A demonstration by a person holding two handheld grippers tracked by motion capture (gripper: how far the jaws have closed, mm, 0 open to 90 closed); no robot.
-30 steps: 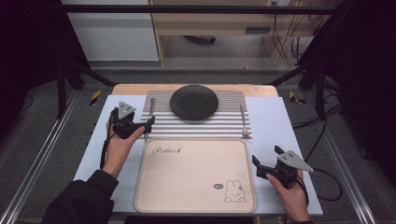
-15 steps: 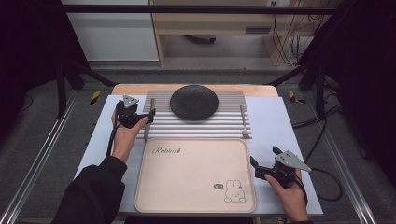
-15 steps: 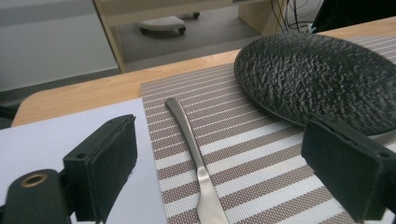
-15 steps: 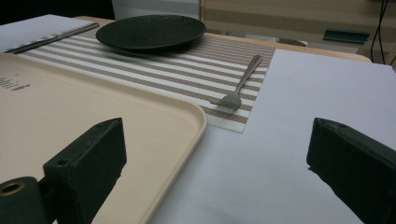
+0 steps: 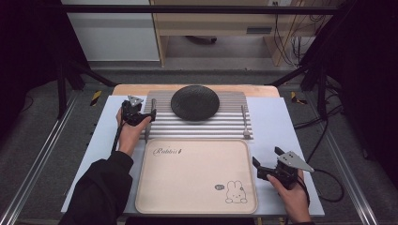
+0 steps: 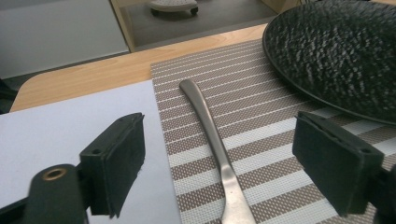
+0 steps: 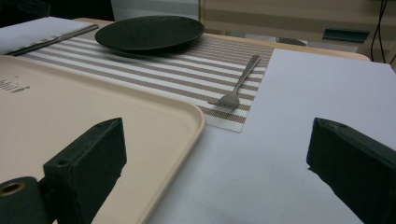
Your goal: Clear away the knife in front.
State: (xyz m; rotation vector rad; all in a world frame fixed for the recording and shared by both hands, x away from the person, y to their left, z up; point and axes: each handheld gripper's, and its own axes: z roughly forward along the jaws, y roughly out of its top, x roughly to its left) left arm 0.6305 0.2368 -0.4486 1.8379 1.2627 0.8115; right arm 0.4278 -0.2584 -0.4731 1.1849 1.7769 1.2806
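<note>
— Steel knife: on the striped mat, left of the black plate.
— Left claw?
— Moved from the bench edge onto the mat; jaws straddle the handle, just been closing, not yet gripping.
— Right claw?
— Wide open, empty, beside the tray.

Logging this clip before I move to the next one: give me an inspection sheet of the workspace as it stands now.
Surface: wooden table under a pale sheet, with a striped placemat on top.
Job's things: metal utensil handle lying on the placemat's left side, between the left gripper's pads.
Clutter: black plate, fork, beige tray with a rabbit print.
Grippers: left gripper open, jaws just been closing, astride the handle without touching; right gripper open, beside the tray.
Cables: one trails from the right gripper.
Surroundings: dark frame rails, cabinet, floor cables.
</note>
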